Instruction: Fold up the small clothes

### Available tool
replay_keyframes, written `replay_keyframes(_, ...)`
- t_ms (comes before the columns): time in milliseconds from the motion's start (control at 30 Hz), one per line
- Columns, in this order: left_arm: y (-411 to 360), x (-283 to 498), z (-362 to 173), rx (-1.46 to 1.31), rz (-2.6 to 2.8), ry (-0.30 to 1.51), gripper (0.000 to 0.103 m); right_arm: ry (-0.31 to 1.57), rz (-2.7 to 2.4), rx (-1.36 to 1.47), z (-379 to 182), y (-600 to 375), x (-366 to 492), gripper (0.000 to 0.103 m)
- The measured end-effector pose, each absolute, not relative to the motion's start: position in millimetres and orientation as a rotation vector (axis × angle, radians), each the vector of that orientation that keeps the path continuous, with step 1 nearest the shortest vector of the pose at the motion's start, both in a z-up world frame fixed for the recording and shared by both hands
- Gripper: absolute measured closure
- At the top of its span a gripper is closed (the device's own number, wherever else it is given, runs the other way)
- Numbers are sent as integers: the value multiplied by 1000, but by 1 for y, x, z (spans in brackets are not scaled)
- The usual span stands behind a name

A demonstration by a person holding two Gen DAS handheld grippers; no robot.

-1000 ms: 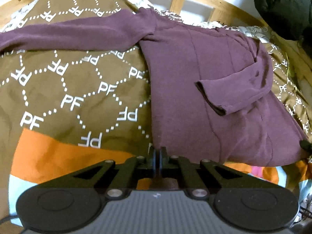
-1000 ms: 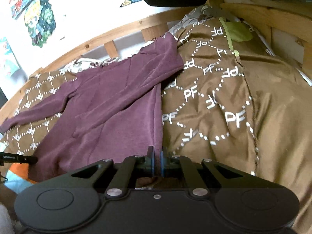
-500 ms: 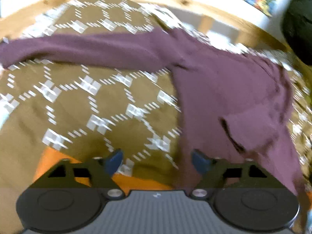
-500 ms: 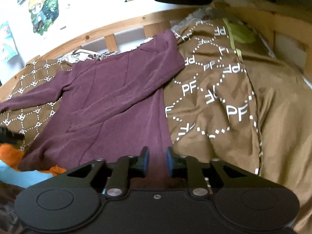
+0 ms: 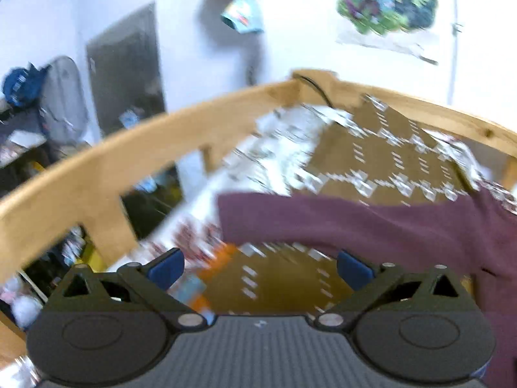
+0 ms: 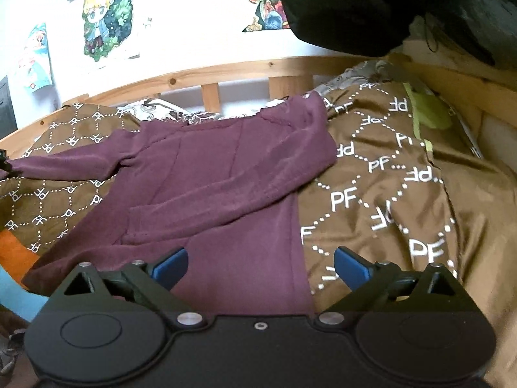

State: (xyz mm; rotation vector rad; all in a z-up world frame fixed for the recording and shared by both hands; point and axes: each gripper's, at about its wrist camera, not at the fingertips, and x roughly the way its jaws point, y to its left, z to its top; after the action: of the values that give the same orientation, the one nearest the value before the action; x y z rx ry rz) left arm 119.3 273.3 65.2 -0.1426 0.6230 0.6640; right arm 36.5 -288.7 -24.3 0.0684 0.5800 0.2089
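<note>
purple top (image 6: 223,174) lies spread flat on the brown patterned bedcover (image 6: 381,194), its body running from the near edge toward the far wooden bed rail (image 6: 226,74). one sleeve is folded across the chest toward the near left, while the other sleeve (image 5: 339,223) stretches straight out to the left, unfolded. the right gripper (image 6: 260,263) hovers over the near hem, fingers spread wide and holding nothing, with the hem cloth lying between and just beyond its blue pads (image 6: 169,265). the left gripper (image 5: 258,266) is also wide and empty, aimed at the outstretched sleeve's end near the left side of the bed; that view is smeared with motion blur, so how close the pads are to the cuff cannot be told. judging from the layout, the straight sleeve is the next thing to fold in. the main risk is a poor pinch: closing while the view is blurred could miss the cuff, or catch the bedcover along with the sleeve and drag the cover, rumpling the body lying on it. the folded sleeve rests loosely, so any tug on the body could slide it out of place. the sleeve end also sits near the edge by the rail, where a nudge might push it off the cover.
</note>
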Motion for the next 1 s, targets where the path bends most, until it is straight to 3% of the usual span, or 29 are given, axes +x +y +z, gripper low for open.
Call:
replay_keyframes(167, 303, 122, 65, -191, 664, 607, 1, 595, 185, 95, -30, -282, 52, 3)
replay_keyframes(333, 303, 125, 67, -124, 572, 555, 13, 614, 150, 170, -37, -283, 62, 3)
replay_keyframes(467, 303, 137, 66, -111, 541, 608, 49, 612, 139, 174, -39, -284, 60, 2)
replay_keyframes(533, 306, 139, 64, -134, 543, 623, 60, 615, 128, 172, -40, -285, 59, 2)
replay_keyframes(600, 308, 138, 63, -141, 558, 631, 89, 618, 110, 182, -40, -287, 58, 2)
replay_keyframes(667, 309, 134, 66, -166, 558, 617, 96, 612, 96, 195, -38, -291, 56, 2)
replay_keyframes(1000, 249, 120, 141, 27, 538, 680, 99, 515, 113, 196, -20, -295, 36, 1)
